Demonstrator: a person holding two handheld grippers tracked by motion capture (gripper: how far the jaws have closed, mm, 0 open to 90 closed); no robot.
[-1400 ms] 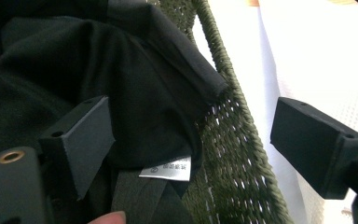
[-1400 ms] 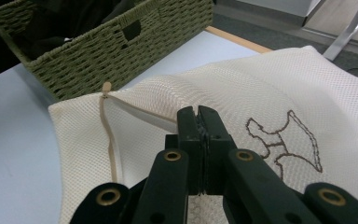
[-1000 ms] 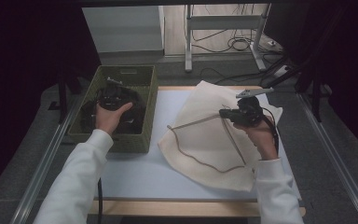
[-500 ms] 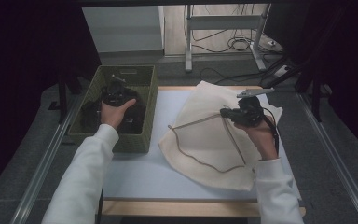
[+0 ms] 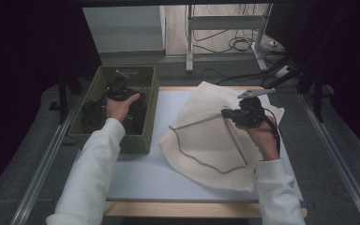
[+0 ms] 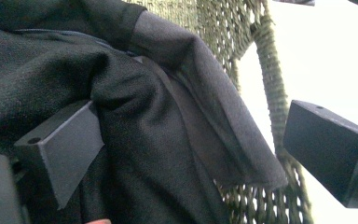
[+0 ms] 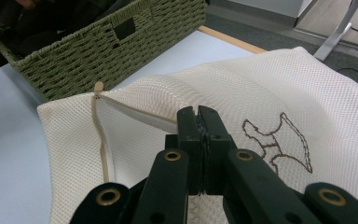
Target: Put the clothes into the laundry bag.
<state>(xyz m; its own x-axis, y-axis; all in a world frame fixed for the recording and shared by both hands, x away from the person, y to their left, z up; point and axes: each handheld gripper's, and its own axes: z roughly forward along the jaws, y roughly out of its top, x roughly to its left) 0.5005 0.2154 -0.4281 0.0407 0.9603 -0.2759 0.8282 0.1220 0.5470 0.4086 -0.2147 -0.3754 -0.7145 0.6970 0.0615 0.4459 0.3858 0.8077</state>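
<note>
A cream mesh laundry bag [image 5: 206, 140] with a beige zip lies on the pale blue table top. My right gripper [image 5: 226, 114] is shut on the bag's zip edge and holds it lifted. In the right gripper view the jaws [image 7: 199, 133] are pressed together on that edge of the bag [image 7: 270, 88], which bears a brown stitched figure. My left gripper [image 5: 118, 88] is down in the green woven basket [image 5: 152, 108], over black clothing [image 5: 91, 117]. In the left gripper view its jaws [image 6: 191, 154] stand wide apart with a fold of the black clothing [image 6: 135, 107] between them, beside the basket wall [image 6: 270, 79].
The basket stands at the table's left edge, the bag to its right. A bare strip of table [image 5: 168, 173] lies in front of both. Metal rails [image 5: 47, 154] run along both sides of the table. Desk legs and cables [image 5: 234, 44] are on the floor beyond.
My left hand has moved farther into the basket, toward its far side and slightly lower. The right gripper and the bag have stayed in place.
</note>
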